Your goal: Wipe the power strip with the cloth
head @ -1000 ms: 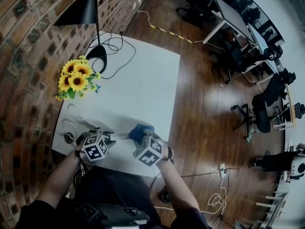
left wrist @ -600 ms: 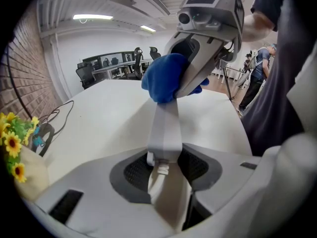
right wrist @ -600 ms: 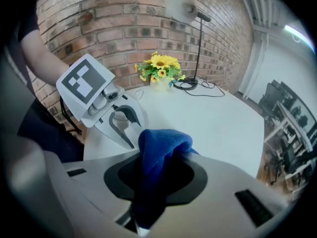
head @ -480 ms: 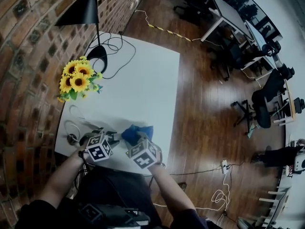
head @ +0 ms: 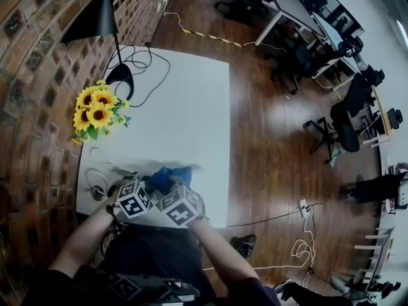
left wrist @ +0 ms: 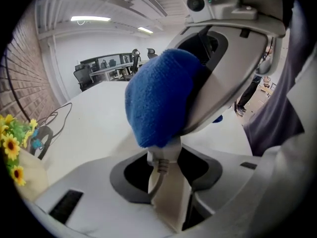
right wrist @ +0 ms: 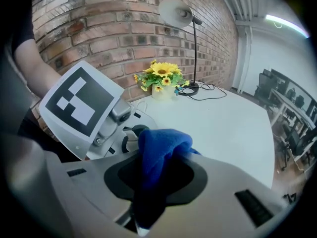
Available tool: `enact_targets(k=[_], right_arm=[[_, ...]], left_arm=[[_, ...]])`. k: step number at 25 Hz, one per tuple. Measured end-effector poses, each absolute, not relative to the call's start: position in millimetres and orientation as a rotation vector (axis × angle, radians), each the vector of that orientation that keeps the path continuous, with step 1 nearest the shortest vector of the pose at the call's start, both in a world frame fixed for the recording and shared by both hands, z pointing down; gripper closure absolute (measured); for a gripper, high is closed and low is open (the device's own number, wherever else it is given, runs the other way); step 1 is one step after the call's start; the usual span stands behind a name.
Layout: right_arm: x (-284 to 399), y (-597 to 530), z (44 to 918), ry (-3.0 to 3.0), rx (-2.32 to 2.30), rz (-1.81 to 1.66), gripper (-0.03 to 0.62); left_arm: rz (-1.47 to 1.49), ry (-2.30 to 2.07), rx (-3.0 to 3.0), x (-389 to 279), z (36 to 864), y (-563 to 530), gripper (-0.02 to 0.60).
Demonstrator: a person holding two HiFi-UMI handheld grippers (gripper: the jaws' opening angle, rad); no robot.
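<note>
In the left gripper view the white power strip (left wrist: 167,192) juts up between the jaws, cord end toward the camera, and my left gripper (left wrist: 166,155) is shut on it. A blue cloth (left wrist: 158,100) lies over the strip's far part, with the right gripper's grey body right behind it. In the right gripper view my right gripper (right wrist: 153,160) is shut on the blue cloth (right wrist: 158,145). From the head view the left gripper (head: 145,183) and the right gripper (head: 171,189) stand side by side near the table's front edge, the cloth (head: 169,176) bunched between them.
A vase of sunflowers (head: 95,112) stands at the white table's (head: 191,107) left side. Behind it is a black lamp (head: 89,19) with a looped black cord (head: 150,65). A white cable (head: 95,177) coils at the front left corner. Wooden floor and office chairs lie to the right.
The right gripper has carried the blue cloth leftward along the table's front, up against the left gripper. The left gripper has stayed where it was.
</note>
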State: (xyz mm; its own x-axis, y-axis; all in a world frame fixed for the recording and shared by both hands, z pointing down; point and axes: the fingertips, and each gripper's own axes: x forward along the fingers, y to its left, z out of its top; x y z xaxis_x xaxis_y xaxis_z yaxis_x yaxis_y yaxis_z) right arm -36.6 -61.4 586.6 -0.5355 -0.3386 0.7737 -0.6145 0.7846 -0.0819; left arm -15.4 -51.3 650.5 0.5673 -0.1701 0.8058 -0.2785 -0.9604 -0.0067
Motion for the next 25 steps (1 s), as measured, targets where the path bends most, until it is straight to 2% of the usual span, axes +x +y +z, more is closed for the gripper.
enact_targets(k=[11,17,25], right_arm=[[-67.3,-56.4,584.4,-2.245,0.737,0.611,0.505],[-63.7,-64.7,586.8,-2.296,0.83,0.91,0.505],[-62.9,-68.4,583.0,-2.341,0.859,0.937,0.513]], left_arm=[[1.341,-0.367,2.724,-17.0,650.4,-50.8,0.41],[1.34,-0.373,2.723,-17.3,651.1,-51.1,0.41],[1.343,-0.384,2.724,-18.2,651.5,-51.2,0.41]])
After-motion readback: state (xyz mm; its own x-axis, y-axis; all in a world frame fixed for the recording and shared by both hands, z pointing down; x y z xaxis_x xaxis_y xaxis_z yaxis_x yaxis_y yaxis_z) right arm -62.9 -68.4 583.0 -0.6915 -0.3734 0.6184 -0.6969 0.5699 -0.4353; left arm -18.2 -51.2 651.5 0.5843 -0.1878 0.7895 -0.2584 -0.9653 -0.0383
